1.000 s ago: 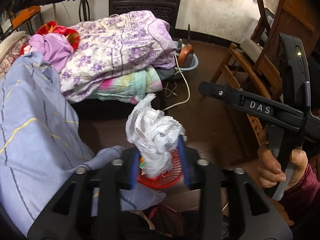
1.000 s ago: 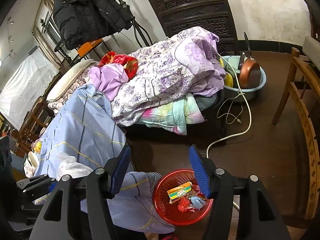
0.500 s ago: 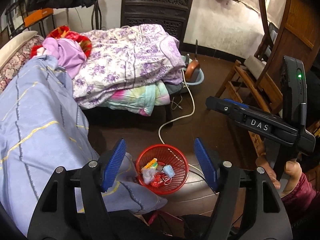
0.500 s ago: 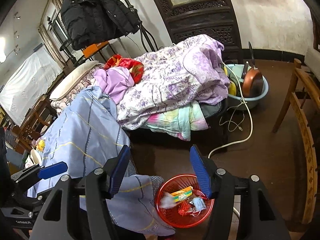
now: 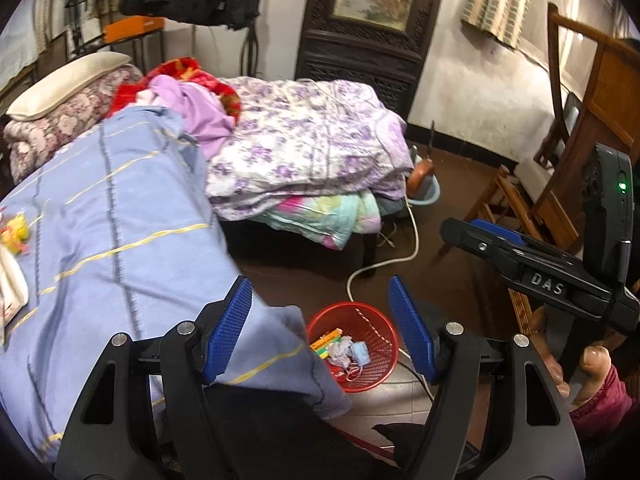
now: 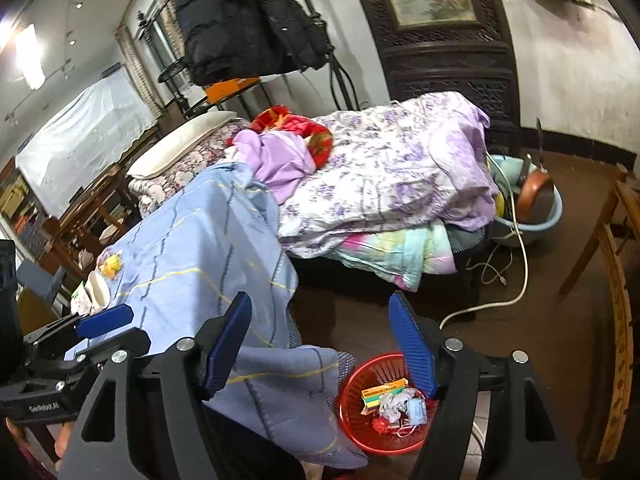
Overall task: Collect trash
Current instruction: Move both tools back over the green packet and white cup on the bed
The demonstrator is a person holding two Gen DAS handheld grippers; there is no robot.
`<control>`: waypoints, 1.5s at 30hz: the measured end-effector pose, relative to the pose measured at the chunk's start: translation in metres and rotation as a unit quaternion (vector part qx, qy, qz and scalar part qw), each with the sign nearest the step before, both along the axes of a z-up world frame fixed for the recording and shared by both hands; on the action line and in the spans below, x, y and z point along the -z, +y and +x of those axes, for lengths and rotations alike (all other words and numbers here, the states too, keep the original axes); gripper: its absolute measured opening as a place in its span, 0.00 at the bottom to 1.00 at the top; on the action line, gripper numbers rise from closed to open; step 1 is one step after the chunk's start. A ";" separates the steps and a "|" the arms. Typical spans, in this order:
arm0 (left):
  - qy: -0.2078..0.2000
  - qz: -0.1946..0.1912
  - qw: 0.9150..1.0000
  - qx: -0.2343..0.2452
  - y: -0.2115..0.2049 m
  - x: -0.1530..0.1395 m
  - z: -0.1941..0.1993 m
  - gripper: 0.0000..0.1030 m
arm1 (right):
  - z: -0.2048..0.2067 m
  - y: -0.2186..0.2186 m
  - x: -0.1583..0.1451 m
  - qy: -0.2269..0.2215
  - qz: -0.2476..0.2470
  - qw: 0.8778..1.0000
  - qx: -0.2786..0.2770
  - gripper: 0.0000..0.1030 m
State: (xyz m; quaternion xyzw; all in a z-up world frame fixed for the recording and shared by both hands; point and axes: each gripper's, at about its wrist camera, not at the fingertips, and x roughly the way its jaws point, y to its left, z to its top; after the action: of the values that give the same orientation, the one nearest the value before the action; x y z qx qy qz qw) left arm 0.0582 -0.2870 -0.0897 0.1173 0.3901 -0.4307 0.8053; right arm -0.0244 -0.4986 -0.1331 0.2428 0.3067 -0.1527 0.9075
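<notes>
The left gripper [image 5: 320, 322], a second ago clamped on crumpled paper [image 5: 339, 351], now has fingers apart and empty like the right gripper [image 6: 320, 338], the paper lying in the red basket [image 5: 380, 322] at lower centre, so that piece is collected.

The dark brown floor [image 5: 452, 276] is carrying a red mesh basket [image 5: 376, 322], sitting just beside the hanging corner of the blue striped cloth [image 5: 120, 216] that is draping the table. A white cable [image 5: 412, 248] is snaking across the floor past the basket. On the cloth's far edge, a yellow, possibly crumpled scrap [image 5: 16, 234] is lying.
</notes>
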 end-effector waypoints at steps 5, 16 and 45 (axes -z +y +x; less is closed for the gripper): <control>-0.007 -0.013 0.999 -0.043 0.038 -0.005 0.011 0.73 | 0.009 0.028 -0.013 0.001 -0.021 1.000 -0.021 0.74; 0.006 -0.011 0.987 -0.158 0.127 0.006 0.059 0.73 | 0.052 0.097 -0.025 0.018 -0.039 0.996 -0.081 0.76; 0.041 -0.002 0.930 -0.366 0.318 0.031 0.160 0.73 | 0.174 0.250 0.018 0.022 -0.128 0.973 -0.191 0.76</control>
State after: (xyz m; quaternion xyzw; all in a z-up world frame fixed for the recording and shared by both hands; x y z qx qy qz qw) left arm 0.2182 0.0311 -0.1209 -0.0530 0.4381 -0.1112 0.8904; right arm 0.1497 -0.2484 -0.1508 0.0582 0.3448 -0.0198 0.9367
